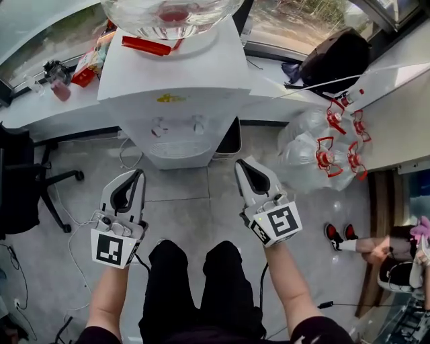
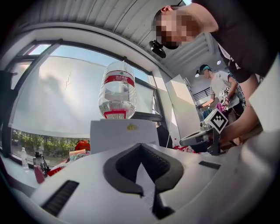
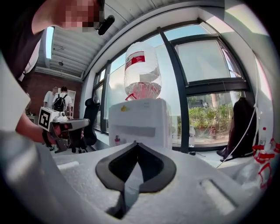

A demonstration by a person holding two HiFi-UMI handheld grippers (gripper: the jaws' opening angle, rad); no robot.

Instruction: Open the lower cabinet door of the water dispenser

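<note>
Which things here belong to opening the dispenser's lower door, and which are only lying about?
For the job: water dispenser, its lower door not in view; left gripper and right gripper, both shut and empty.

Lying about: large clear bottles at the right, black bag on the ledge, office chair, red packets.

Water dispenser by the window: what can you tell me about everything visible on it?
The water dispenser is a white, plastic-looking box standing upright on the grey floor against the window ledge. A clear water bottle with a red label sits upside down in its top. Its front carries a small yellow emblem, two taps and a drip tray below them. Its lower cabinet door is out of sight.
</note>
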